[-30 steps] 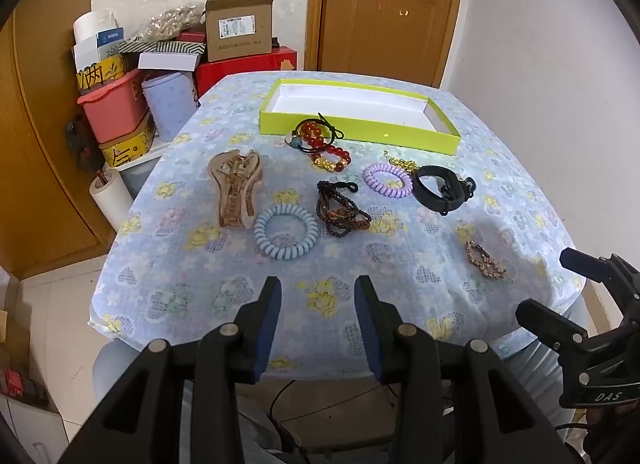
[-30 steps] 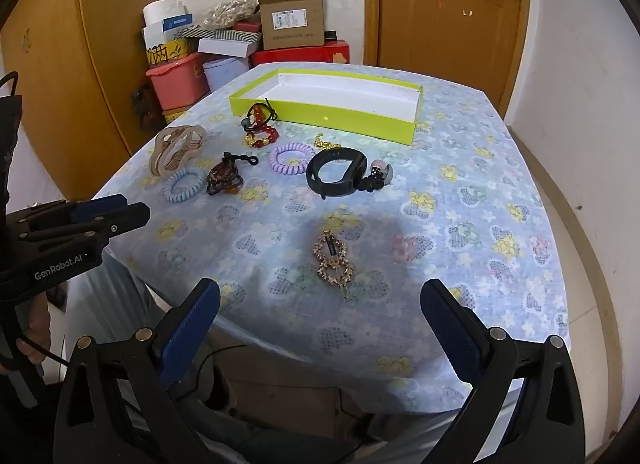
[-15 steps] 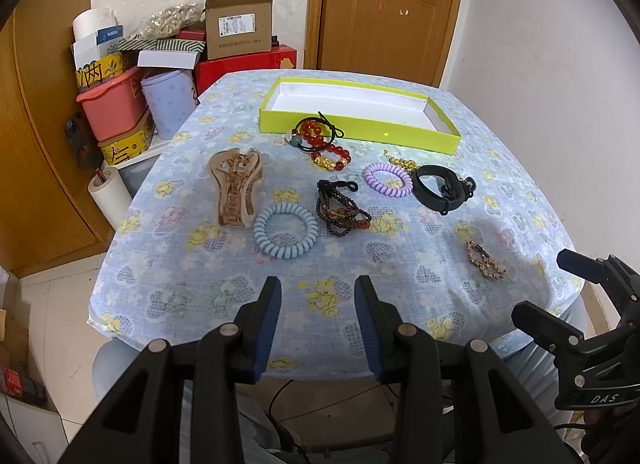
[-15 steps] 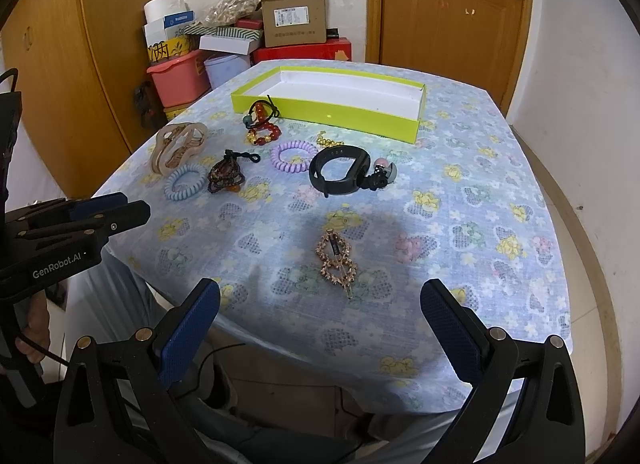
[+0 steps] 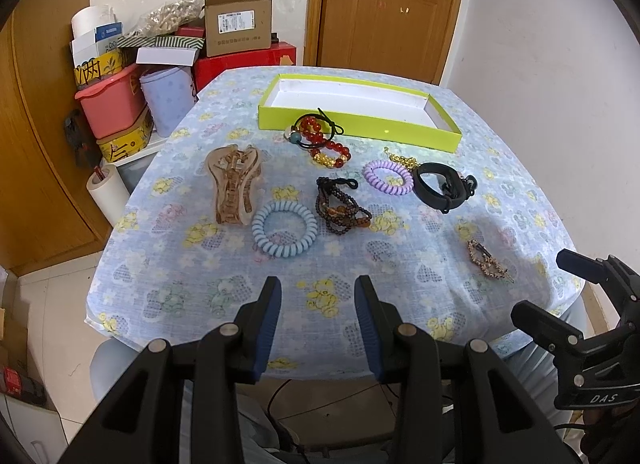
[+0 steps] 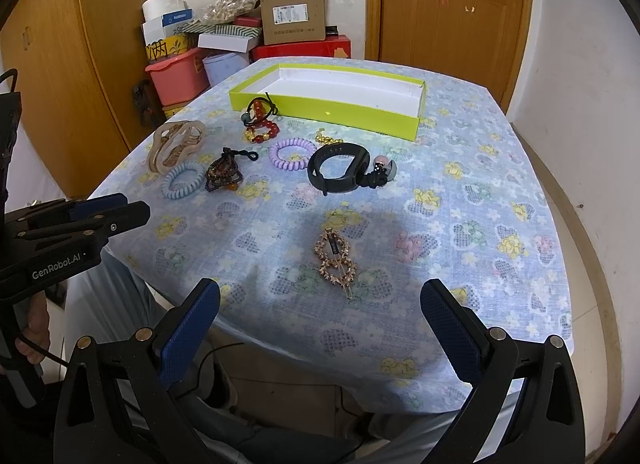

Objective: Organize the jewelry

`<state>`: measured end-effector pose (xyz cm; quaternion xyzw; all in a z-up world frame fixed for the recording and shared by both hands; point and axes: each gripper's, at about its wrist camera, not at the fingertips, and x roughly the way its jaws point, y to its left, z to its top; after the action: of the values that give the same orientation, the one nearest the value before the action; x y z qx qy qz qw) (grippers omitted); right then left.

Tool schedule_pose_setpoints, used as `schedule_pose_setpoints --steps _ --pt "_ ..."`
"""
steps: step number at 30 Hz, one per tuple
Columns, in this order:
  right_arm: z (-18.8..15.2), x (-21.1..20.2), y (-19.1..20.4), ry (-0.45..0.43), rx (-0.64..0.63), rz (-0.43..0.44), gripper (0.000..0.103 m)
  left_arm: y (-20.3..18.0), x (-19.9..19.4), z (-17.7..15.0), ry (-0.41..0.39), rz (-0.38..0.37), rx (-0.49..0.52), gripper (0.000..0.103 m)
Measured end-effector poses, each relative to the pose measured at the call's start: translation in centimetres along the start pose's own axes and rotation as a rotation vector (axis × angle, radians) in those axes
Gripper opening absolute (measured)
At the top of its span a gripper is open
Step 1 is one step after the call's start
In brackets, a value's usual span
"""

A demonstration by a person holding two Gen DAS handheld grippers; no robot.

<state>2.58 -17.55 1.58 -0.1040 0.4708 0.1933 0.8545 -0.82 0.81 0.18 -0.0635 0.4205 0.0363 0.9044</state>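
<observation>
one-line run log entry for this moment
left claw open, empty | right claw open, empty | gold rhinestone hair clip nearest | lime-green cardboard tray empty

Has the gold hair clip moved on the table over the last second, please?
No. The gold hair clip lies at the same spot near the table's front edge, equally far from the black band.

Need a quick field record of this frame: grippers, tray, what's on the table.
left gripper: open, narrow gap, empty, at the near table edge
right gripper: open wide, empty, in front of the gold hair clip
tray: yellow-green, nothing inside, far side of table
on cloth: tan claw clip, blue coil tie, dark bead bracelet, red bead bracelets, purple coil tie, black band
</observation>
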Motion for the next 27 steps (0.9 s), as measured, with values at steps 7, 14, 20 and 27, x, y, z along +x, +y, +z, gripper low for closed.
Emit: schedule_pose_setpoints --steps 7,14,20,27 --pt "0.03 0.05 0.00 0.002 0.000 0.000 0.100 0.01 0.27 -0.05 0.006 -0.002 -0.001 0.040" --pt "-0.04 0.31 -0.06 0.005 0.002 0.000 0.100 0.01 0.28 -0.07 0.006 -0.002 -0.002 0.040" --pt "-0.02 0.30 -0.07 0.005 0.001 0.001 0.100 -0.01 0.32 -0.09 0.006 -0.002 -0.002 0.040" --pt "0.01 0.35 -0.12 0.006 0.002 0.001 0.100 0.01 0.34 -0.09 0.006 -0.003 -0.001 0.040"
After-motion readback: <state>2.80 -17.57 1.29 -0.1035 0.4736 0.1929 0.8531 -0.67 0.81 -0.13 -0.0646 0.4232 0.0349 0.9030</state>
